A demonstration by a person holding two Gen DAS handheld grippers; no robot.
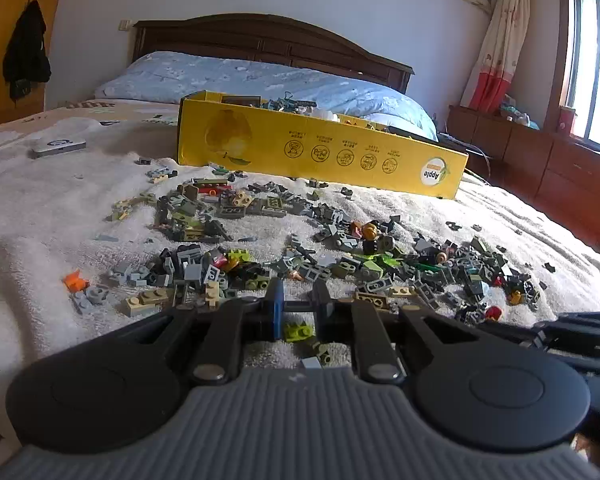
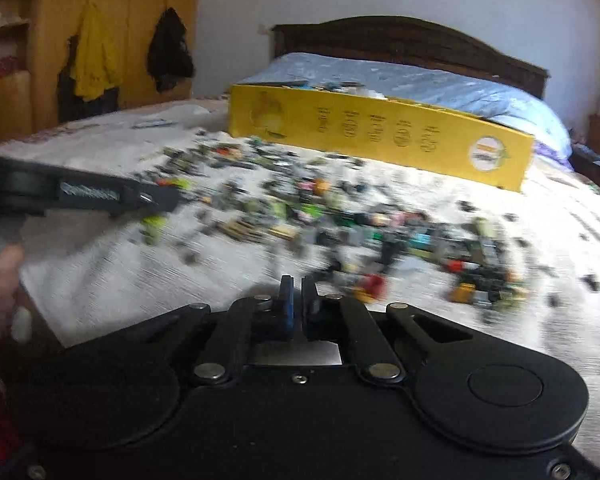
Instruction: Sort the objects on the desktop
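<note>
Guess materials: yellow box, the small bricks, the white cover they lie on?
Yellow box: looks like printed cardboard, slightly glossy; thin folded walls, icons and a logo printed on its side. Small bricks: likely moulded plastic, smooth with slight sheen; round studs on top. White cover: apparently terry-like fabric, matte; nubby pile and soft folds.

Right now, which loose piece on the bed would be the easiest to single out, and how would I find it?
Start at the yellow box on the white towel. Follow the brick pile to its near left edge. The orange piece lies there alone, brighter than the grey bricks beside it.
</note>
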